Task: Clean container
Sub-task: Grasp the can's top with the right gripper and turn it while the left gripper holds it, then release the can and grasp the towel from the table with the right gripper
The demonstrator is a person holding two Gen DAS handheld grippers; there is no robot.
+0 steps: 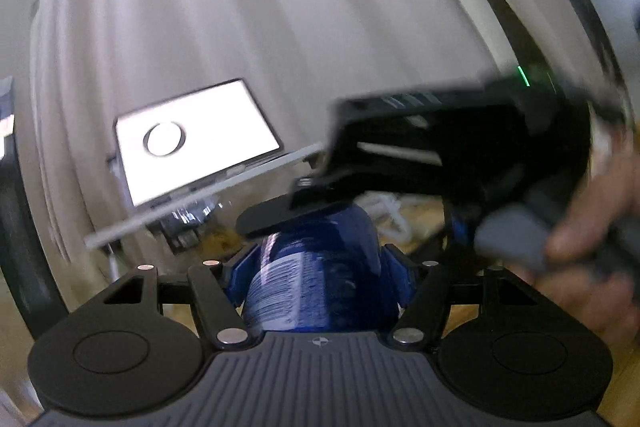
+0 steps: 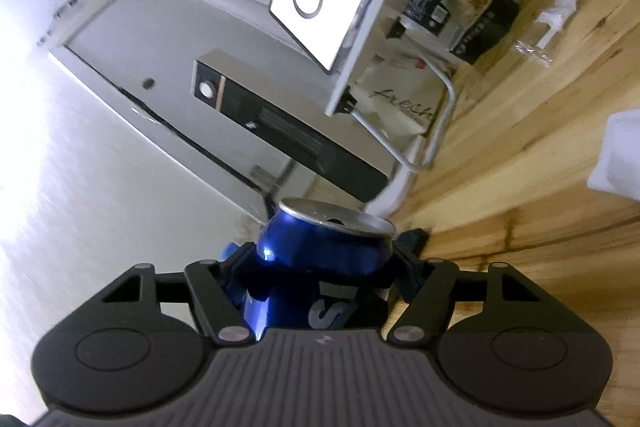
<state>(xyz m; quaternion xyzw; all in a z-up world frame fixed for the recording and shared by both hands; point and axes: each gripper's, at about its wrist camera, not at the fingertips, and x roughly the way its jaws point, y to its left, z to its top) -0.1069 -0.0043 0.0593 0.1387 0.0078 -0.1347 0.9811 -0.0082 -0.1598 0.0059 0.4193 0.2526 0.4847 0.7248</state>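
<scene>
Both grippers hold one blue can [image 2: 324, 243] at once. The left gripper [image 1: 316, 267] squeezes its sides, and the right gripper [image 2: 320, 267] squeezes it too. The can sits above a wooden table [image 2: 520, 167], its silver top showing.

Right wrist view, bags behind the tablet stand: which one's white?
The bag printed "fresh", nearer the camera, beside the stand's wire leg. The black bag behind it is dark with a yellow food picture.
</scene>
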